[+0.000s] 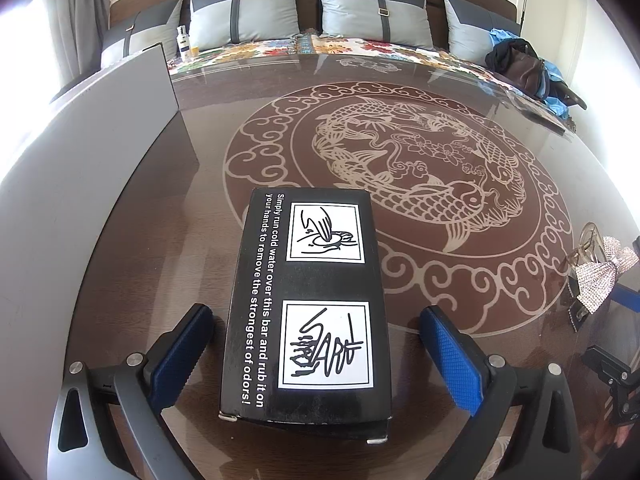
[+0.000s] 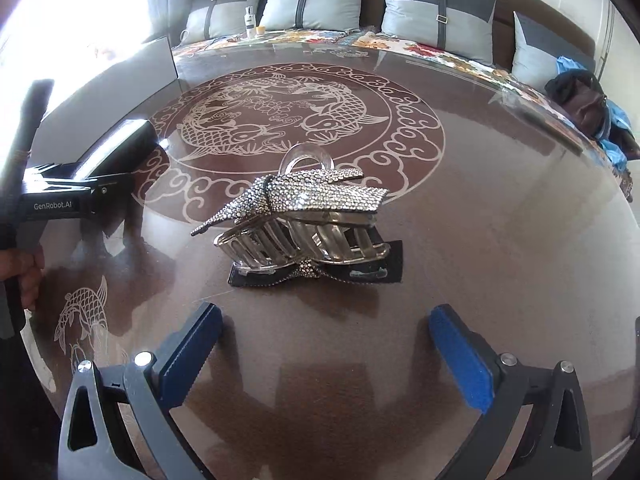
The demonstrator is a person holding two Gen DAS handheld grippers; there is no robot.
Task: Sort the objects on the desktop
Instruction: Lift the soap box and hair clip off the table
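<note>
The left gripper [image 1: 316,360] has its jaws released and spread wide, and the black box [image 1: 308,308] lies flat on the glass counter [image 1: 500,360] between the blue pads [image 1: 456,360] without touching either. The right gripper [image 2: 326,356] also has its jaws released and empty, aimed at the rhinestone hair claw [image 2: 304,220], which rests on the counter just ahead of the pads, partly on a black bow clip [image 2: 316,272]. Farther back the counter carries a koi medallion [image 1: 384,184], then a bed with grey pillows [image 1: 372,12] and a small bottle [image 1: 184,42].
</note>
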